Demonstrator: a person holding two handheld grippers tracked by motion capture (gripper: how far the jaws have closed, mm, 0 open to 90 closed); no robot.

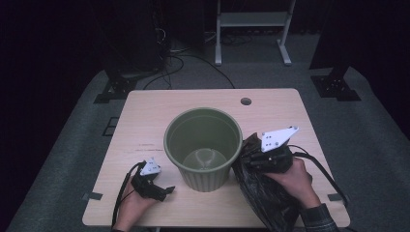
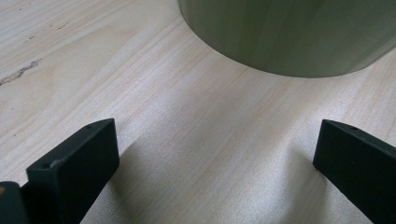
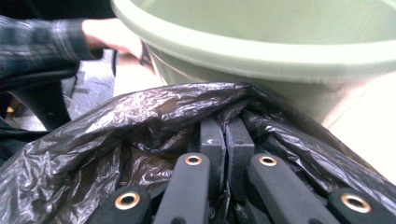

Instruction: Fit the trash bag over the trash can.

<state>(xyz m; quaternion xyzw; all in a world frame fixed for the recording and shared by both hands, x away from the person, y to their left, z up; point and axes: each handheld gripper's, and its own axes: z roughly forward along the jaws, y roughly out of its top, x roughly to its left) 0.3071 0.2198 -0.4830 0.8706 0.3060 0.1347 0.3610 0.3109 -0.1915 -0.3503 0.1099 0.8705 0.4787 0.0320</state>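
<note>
Two grippers work at a pale wooden table (image 1: pixel 145 116) around a green plastic bin (image 1: pixel 203 145), which stands upright near the table's middle. From the high view, the left gripper (image 1: pixel 162 191) rests low on the table at the bin's near left, and the right gripper (image 1: pixel 251 157) sits just right of the bin, buried in a crumpled black plastic bag (image 1: pixel 266 198) that trails down to the table's near edge under the person's right hand (image 1: pixel 290 181). That view also looks straight into the bin, whose inside is bare down to its round floor. The left gripper view adds what the overhead angle cannot: its two black jaws stand wide apart with nothing between them, only bare wood grain, and the bin's lower wall (image 2: pixel 289 37) curves across the top just beyond them. The right gripper view settles the other grip: the jaws are pressed tight together with a fold of the glossy black bag (image 3: pixel 154 116) pinched between them, the bag bunched up against the bin's rim (image 3: pixel 261 56), which rises close behind. Past the rim, a plaid sleeve (image 3: pixel 37 39) shows at upper left.
</note>
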